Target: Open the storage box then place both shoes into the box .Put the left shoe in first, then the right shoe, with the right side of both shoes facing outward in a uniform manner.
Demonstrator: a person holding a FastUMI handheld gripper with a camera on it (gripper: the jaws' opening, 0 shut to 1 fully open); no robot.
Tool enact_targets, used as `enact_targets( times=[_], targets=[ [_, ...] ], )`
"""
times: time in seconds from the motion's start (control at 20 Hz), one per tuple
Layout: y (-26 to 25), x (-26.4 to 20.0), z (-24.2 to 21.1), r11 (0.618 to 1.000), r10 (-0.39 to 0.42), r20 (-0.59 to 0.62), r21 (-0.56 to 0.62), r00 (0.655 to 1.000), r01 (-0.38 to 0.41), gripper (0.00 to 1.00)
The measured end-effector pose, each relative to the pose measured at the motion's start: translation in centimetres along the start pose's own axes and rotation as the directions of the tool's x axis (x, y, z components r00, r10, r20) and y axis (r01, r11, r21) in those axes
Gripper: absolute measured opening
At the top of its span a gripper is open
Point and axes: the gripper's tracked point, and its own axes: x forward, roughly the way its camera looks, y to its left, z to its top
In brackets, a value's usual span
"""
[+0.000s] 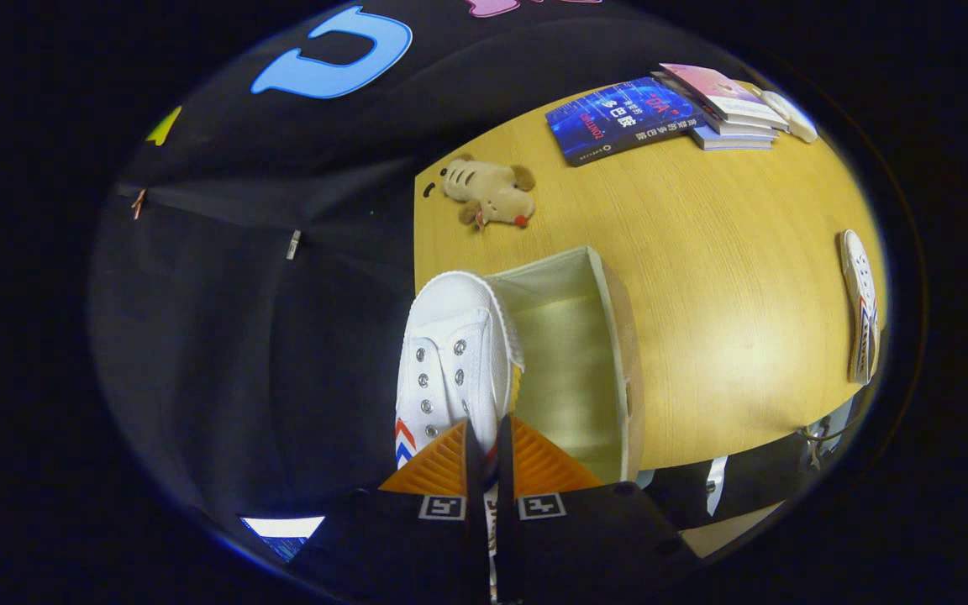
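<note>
- Gripping a white canvas shoe, the hand-held gripper has its two fingers drawn close together with a thin part of the shoe's collar or tongue pinched between them; the toe points straight ahead of the fingers.
- The held shoe hangs over the left rim of the open storage box, whose pale interior lies just ahead and to the right of the fingers; nothing shows inside the part of the box that can be seen.
- The other shoe lies on the worktop, well apart to the right of the box.
- Handling, as a judgement: the shoe looks light, with soft fabric uppers that fold under pressure and a stiffer rubber sole and toe cap; a hold on the heel collar or the eyelet edge seems safest, since thin cloth may slip or let the shoe swing.
- Count: two shoes, one box, one small plush toy beyond the box, and a group of books far ahead to the right, one blue lying flat beside a small stack whose exact number I cannot tell.
- A pale rounded object sits next to the stack; what it is I cannot tell.
</note>
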Motion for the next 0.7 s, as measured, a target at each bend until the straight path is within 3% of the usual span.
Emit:
enact_targets(
  times=[0.7],
  targets=[
    [-0.5,7.5,-1.2,0.988,-0.153,-0.044,-0.024,0.987,0.152,0.08]
  ],
)
